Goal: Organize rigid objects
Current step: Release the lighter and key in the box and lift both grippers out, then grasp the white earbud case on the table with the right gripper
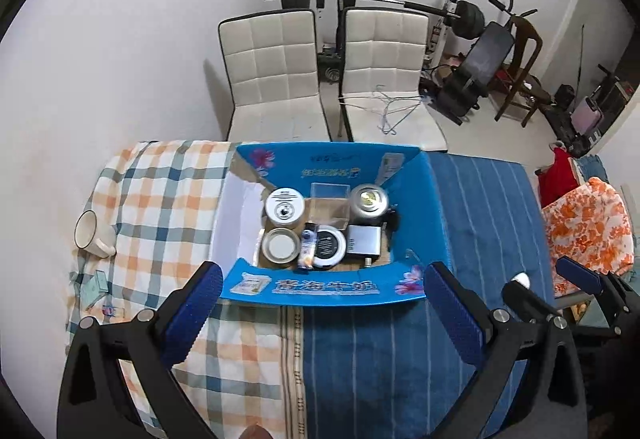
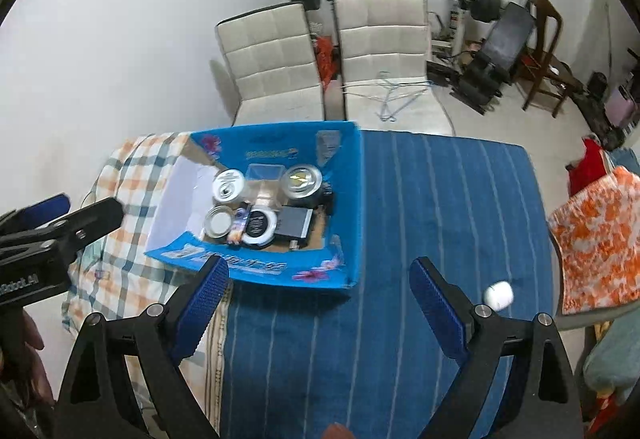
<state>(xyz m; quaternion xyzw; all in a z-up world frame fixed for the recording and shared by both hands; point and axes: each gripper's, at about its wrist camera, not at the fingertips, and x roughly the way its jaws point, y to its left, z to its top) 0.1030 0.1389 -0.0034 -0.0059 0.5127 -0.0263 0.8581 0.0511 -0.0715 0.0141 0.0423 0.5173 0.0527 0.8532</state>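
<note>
A blue carton (image 1: 328,287) (image 2: 256,271) stands open on the table. Inside it are a white round tin (image 1: 285,208), a clear plastic box (image 1: 328,205), a silver can (image 1: 369,201), a jar lid (image 1: 281,245), a black round tin (image 1: 329,244) and a grey box (image 1: 363,240). My left gripper (image 1: 324,273) is open, just short of the carton's near flap, with nothing between its fingers. My right gripper (image 2: 319,269) is also open and empty, near the carton's front right corner. A small white cylinder (image 2: 498,295) lies on the blue cloth, right of the right gripper's finger.
A white mug (image 1: 90,235) lies on the checked cloth (image 1: 160,199) left of the carton, with a small teal packet (image 1: 96,285) near it. Blue striped cloth (image 2: 440,199) covers the table's right half. Two white chairs (image 1: 272,71) stand behind. An orange patterned cloth (image 1: 588,227) is at the right.
</note>
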